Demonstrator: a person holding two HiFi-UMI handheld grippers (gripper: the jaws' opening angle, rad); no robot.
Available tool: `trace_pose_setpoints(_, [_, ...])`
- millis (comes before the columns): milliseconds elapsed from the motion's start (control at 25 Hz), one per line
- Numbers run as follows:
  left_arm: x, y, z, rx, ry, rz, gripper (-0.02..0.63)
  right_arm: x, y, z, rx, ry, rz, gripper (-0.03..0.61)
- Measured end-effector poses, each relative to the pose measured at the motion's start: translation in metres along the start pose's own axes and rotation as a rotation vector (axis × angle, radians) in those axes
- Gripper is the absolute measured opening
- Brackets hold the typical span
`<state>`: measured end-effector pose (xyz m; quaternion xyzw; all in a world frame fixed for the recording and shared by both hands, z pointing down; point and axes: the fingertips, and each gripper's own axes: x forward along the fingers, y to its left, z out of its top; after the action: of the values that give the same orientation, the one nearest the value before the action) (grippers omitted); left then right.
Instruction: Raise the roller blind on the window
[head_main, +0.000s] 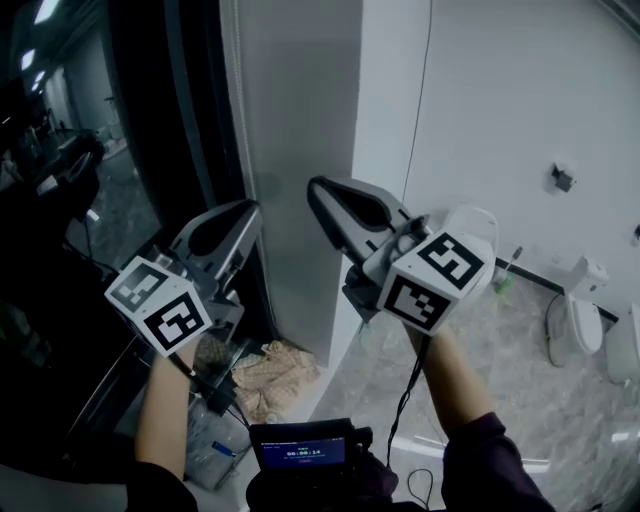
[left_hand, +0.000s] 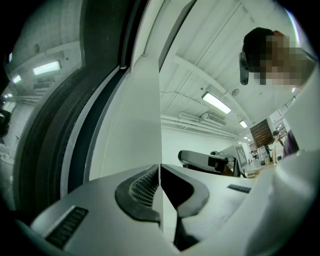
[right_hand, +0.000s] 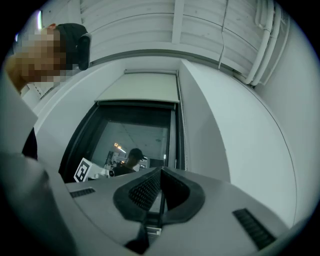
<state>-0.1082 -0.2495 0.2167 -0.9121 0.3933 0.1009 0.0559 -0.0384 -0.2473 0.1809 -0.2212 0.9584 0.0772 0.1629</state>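
The right tongs (right_hand: 160, 172) are pressed together. A thin dark line runs down the seam between the pads; it may be a pull cord, but I cannot tell. The left tongs (left_hand: 160, 167) are likewise closed, with only a pale sliver along their seam and nothing clearly pinched. In the head view both point up and away from the person, side by side and near each other, at the window's right edge.

That placement makes sense for the job. A beaded cord (right_hand: 185, 125) hangs down the right side of the window (right_hand: 135, 135) frame, and that is probably what drives the blind, so the tongs are kept beside it rather than at the fabric.

The roller blind (right_hand: 140, 87) sits at the window's top edge, covering only the upper strip, with dark glass bare below. Judged from that, the raising looks largely done, with perhaps a last stretch left.
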Motion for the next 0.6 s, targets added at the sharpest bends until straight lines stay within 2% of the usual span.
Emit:
trace_pose_setpoints(80, [0.001,-0.004,0.005,0.042,-0.026,0.014,0.014,0.001,0.007,-0.006,-0.023,-0.002,0.012,0.008])
trace_pose_setpoints(200, [0.0,-0.01,0.01,0.211,-0.045,0.083,0.014,0.001,0.017,-0.009,-0.095,-0.008,0.024,0.008])
trace_pose_setpoints(280, [0.002,-0.019,0.015,0.302,-0.05,0.099,0.014,0.0,0.022,-0.01,-0.136,-0.005,0.031,0.008])
trace_pose_setpoints(480, [0.0,-0.028,0.026,0.388,-0.081,0.126,0.014,-0.003,0.025,-0.008,-0.176,-0.017,0.022,0.008])
trace_pose_setpoints(600, [0.0,-0.031,0.029,0.407,-0.084,0.125,0.014,-0.003,0.027,-0.003,-0.192,-0.028,0.022,0.008])
